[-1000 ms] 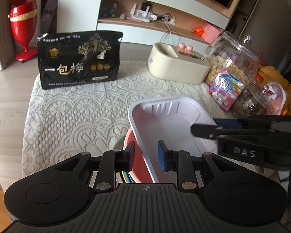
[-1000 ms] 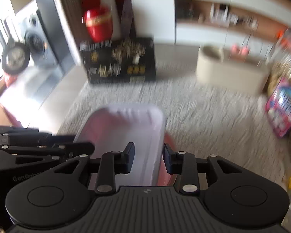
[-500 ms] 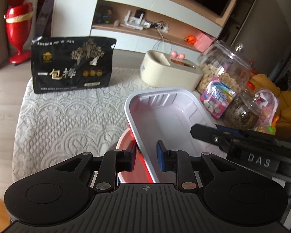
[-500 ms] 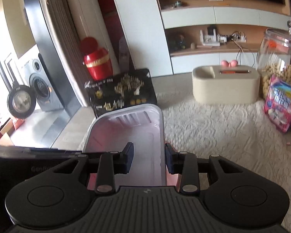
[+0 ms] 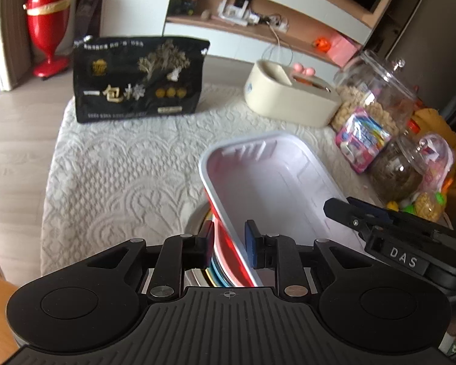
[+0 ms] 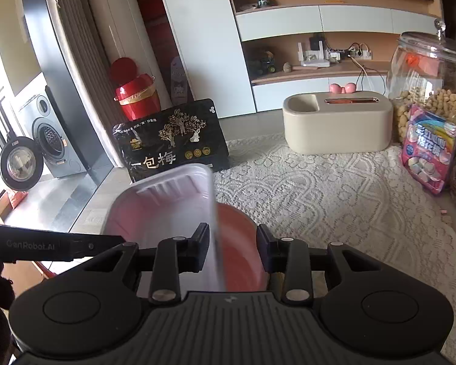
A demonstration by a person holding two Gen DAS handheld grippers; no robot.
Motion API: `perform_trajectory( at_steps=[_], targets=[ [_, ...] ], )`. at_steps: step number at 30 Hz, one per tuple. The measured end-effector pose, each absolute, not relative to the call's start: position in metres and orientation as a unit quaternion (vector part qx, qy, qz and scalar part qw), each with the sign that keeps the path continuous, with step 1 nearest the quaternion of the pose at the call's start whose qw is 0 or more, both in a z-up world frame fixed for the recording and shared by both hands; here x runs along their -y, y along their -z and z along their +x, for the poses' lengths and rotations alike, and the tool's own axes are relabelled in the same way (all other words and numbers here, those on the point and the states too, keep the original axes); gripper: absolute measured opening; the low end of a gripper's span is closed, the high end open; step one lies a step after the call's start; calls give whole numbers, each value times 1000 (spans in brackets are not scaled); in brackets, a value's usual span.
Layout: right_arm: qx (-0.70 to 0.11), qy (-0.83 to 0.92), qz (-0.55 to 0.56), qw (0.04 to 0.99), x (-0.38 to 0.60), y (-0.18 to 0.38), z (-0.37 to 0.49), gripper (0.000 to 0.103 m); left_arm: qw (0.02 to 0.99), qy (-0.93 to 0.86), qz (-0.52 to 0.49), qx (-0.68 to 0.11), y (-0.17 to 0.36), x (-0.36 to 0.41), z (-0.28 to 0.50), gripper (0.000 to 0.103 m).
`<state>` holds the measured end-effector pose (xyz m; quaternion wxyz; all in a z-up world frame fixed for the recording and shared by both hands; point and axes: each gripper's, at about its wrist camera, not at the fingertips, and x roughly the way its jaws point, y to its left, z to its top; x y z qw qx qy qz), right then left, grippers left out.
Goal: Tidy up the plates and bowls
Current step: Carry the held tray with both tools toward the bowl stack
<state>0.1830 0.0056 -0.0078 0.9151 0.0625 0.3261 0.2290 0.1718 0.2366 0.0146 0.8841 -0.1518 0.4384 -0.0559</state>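
Note:
A white rectangular tray (image 5: 267,179) sits tilted in a red bowl (image 5: 231,248), on a stack of coloured plates (image 5: 217,269) over a metal plate (image 5: 194,220). My left gripper (image 5: 229,241) is shut on the near left side, with the bowl's wall and the tray's rim between its pads. My right gripper (image 6: 233,251) is shut on the opposite side of the red bowl (image 6: 237,231) and the tray (image 6: 164,210). Each gripper shows in the other's view: the right gripper (image 5: 380,222) and the left gripper (image 6: 76,245).
The lace tablecloth (image 5: 121,167) covers the table, and its edge drops to the floor on the left. At the back stand a black snack bag (image 5: 139,82) and a beige box (image 5: 288,97). Glass jars (image 5: 377,91) and a pink sweets pack (image 5: 361,140) crowd the right.
My left jaws have drawn in a little onto the bowl's wall and the tray's rim. The right gripper has rolled and steadied, and its view has gone from blurred to sharp.

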Motion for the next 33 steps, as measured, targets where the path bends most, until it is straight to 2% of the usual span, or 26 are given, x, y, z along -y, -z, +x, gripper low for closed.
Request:
perform_trajectory(
  at_steps=[5, 13, 18, 20, 30, 33],
  targets=[
    [-335, -244, 57, 908, -7, 9, 173, 35, 886, 92, -167, -423, -9, -230, 172, 23],
    [-315, -233, 70, 918, -2, 5, 173, 35, 905, 83, -129, -398, -22, -224, 166, 23],
    [-315, -222, 74, 920, 7, 2, 178, 35, 906, 58, -125, -400, -28, -233, 166, 23],
    [-322, -221, 79, 917, 11, 4, 181, 35, 904, 52, -126, -404, -28, -237, 166, 27],
    [-334, -246, 76, 907, 6, 8, 183, 35, 905, 64, -121, -402, -26, -230, 171, 24],
    [-337, -253, 64, 904, -1, 7, 193, 28, 904, 68, -114, -407, -21, -226, 179, 24]
  ],
)
